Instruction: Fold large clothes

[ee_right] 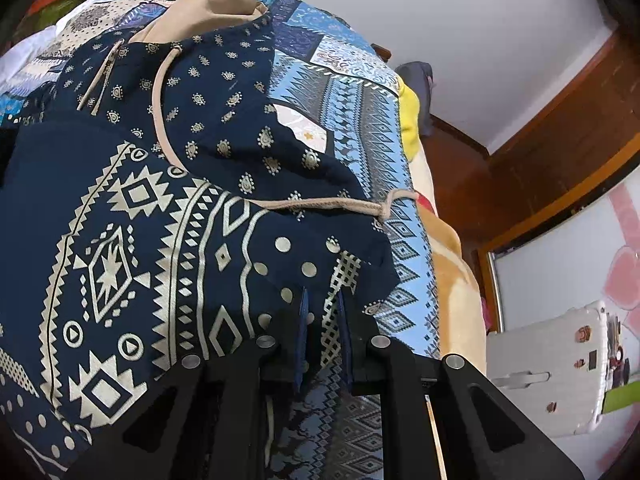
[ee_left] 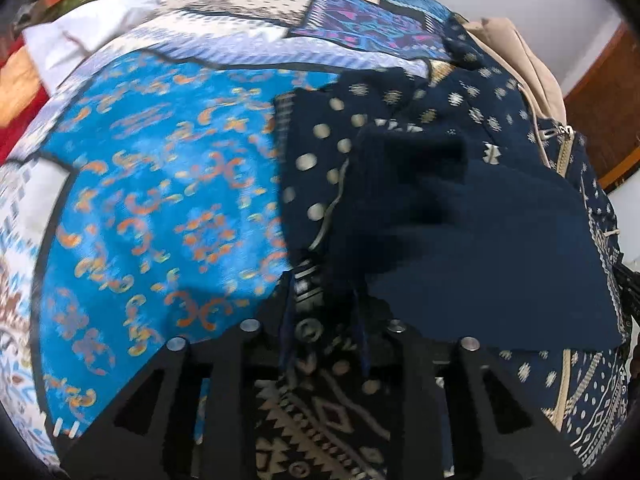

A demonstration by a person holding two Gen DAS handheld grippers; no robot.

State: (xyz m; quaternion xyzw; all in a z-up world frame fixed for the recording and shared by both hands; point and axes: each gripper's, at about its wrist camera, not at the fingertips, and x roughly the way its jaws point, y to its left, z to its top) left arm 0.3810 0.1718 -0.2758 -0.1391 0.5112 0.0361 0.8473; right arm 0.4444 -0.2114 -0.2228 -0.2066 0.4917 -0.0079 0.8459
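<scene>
Nearest, the right gripper point(ee_right: 323, 330) pinched the navy patterned hoodie's point(ee_right: 168, 240) edge; the left gripper point(ee_left: 324, 312), part open, straddled its fabric without clamping. Beyond, the hoodie lay partly folded on the bedspread point(ee_left: 160, 184), hood point(ee_right: 200, 8) unfolded.

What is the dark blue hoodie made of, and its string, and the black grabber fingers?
Hoodie: soft cloth, probably cotton knit; it drapes, matte, with cream printed patterns.
String: beige woven cord, knotted.
Right gripper: black, matte, looks like hard plastic, with shiny metal pins.
</scene>
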